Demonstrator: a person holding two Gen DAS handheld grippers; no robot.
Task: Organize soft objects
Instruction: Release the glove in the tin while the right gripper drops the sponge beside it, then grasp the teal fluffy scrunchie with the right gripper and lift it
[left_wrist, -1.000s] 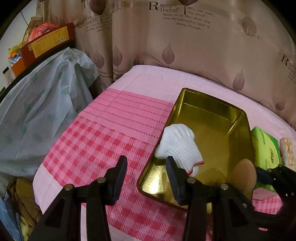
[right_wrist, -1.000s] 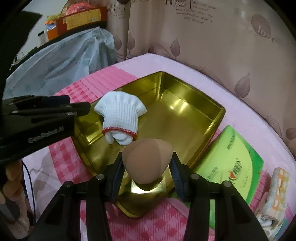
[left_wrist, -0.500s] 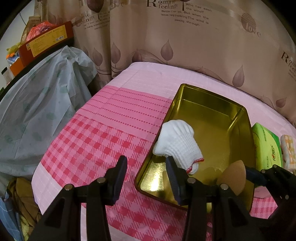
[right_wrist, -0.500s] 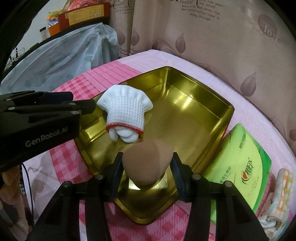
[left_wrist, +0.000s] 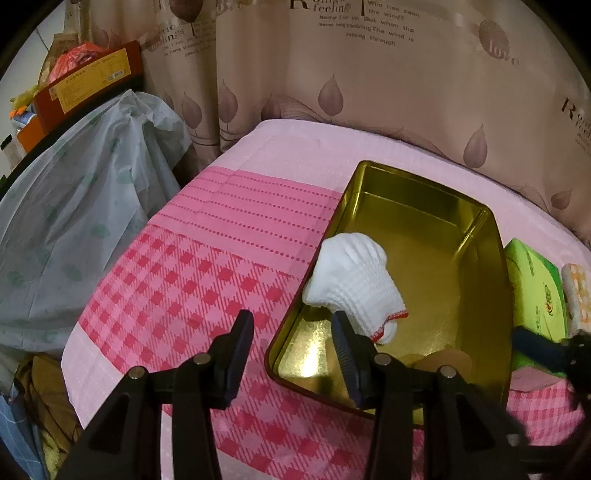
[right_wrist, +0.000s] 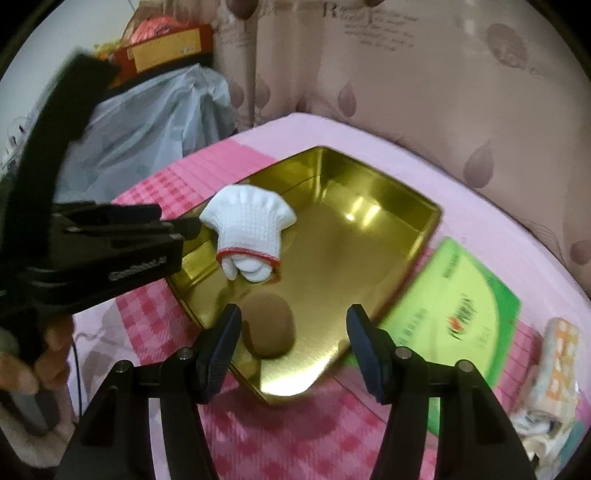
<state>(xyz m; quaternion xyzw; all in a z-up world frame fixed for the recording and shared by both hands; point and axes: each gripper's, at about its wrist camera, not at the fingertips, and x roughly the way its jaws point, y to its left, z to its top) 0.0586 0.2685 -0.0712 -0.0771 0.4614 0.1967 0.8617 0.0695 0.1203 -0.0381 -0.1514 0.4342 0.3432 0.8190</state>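
A gold tin (left_wrist: 476, 221) (right_wrist: 369, 192) stands on the pink checked cloth. A white knit glove (left_wrist: 354, 284) (right_wrist: 247, 229) is draped over its left wall. A brown egg-shaped sponge (right_wrist: 269, 325) (left_wrist: 443, 360) lies on the tin's floor near the front corner. My right gripper (right_wrist: 293, 332) hangs over it with its jaws opening; the sponge shows low between them and no pad presses it. My left gripper (left_wrist: 293, 347) is open, astride the tin's left rim by the glove, and it also shows in the right wrist view (right_wrist: 110, 243).
A green tissue pack (right_wrist: 458, 314) (left_wrist: 535, 295) lies right of the tin, with a rolled patterned towel (right_wrist: 554, 354) beyond it. A plastic-covered heap (left_wrist: 74, 221) stands left of the table, and a curtain (left_wrist: 369, 92) hangs behind. A person's hand (right_wrist: 29, 354) holds the left gripper.
My right gripper's jaws have spread and the brown sponge has dropped from between them onto the tin's floor. The left gripper and the glove have stayed put.
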